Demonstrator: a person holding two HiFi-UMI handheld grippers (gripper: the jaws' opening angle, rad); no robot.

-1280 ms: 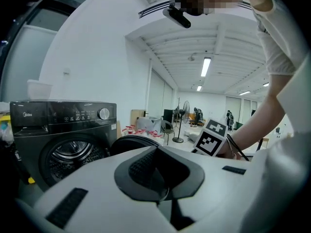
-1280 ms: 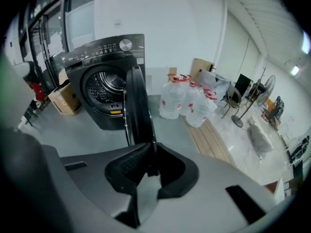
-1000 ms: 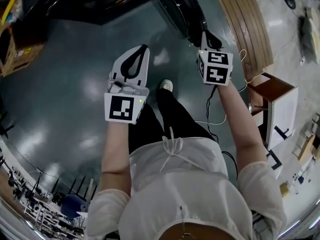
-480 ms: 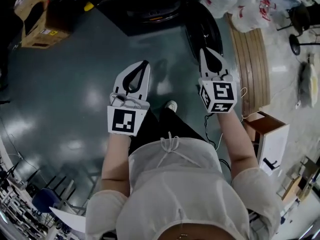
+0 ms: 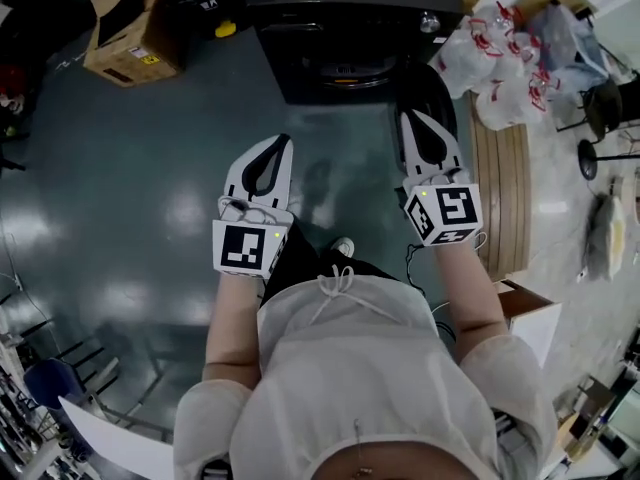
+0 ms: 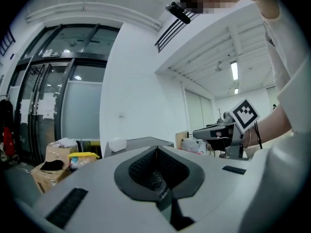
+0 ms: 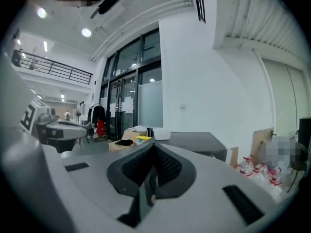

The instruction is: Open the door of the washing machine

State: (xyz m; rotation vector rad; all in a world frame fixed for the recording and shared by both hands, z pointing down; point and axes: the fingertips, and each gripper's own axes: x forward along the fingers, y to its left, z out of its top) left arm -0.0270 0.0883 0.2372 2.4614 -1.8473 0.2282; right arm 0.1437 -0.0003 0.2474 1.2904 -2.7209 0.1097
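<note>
The black washing machine (image 5: 350, 18) stands on the floor ahead of me, its round door (image 5: 350, 66) facing me and closed. Both grippers are held up in front of my body and point toward it, well short of it. My left gripper (image 5: 287, 139) is shut with nothing in it, its tips meeting (image 6: 156, 149). My right gripper (image 5: 407, 117) is also shut and empty (image 7: 153, 145), and sits nearer the machine's right front corner. From the gripper views the machine's top (image 7: 194, 141) shows beyond the jaws, with a white container (image 7: 160, 134) on it.
A cardboard box (image 5: 130, 33) sits left of the machine, with a yellow object (image 5: 228, 30) beside it. White plastic bags (image 5: 500, 53) lie to its right. A slatted wooden board (image 5: 505, 188) lies on the floor at right, with another box (image 5: 525, 318) nearer me.
Both grippers have risen and swung from pointing down to nearly level. The head view has tipped forward, bringing the whole washing machine, the cardboard box and the bags into sight.
</note>
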